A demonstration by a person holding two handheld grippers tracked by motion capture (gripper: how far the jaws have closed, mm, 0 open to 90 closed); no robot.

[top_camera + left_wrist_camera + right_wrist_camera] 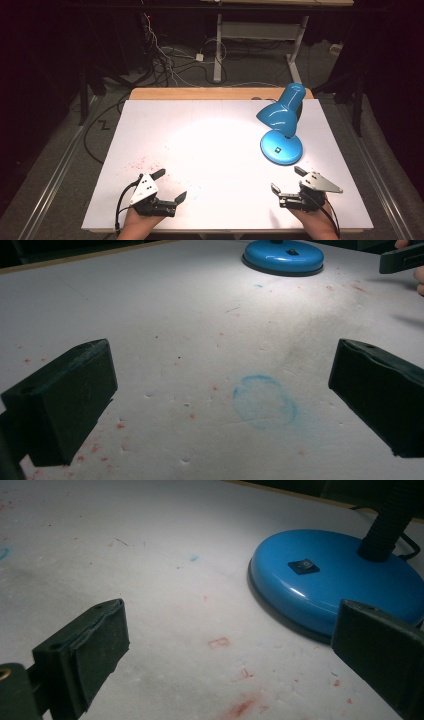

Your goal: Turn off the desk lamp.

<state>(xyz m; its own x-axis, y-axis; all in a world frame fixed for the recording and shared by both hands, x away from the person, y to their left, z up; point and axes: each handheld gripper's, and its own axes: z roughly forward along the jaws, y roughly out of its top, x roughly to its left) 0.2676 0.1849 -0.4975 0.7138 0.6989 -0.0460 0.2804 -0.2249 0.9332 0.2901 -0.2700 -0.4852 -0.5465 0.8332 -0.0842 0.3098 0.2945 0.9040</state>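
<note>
Both claws gaping empty, right gripper [289, 181] should ease toward lamp [281, 148] at its one o'clock, aiming squarely at switch [303, 566]; left gripper [169, 184] idle.

We see the blue metal desk lamp [281, 131] standing on the white table [200, 130], far right. Our right gripper [289, 181] sits just before its base, our left gripper [170, 184] well apart leftward.

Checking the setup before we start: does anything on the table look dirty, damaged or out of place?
The white table sheet is marked: red specks near the left gripper and a faint blue ring stain. The blue desk lamp stands upright.
</note>
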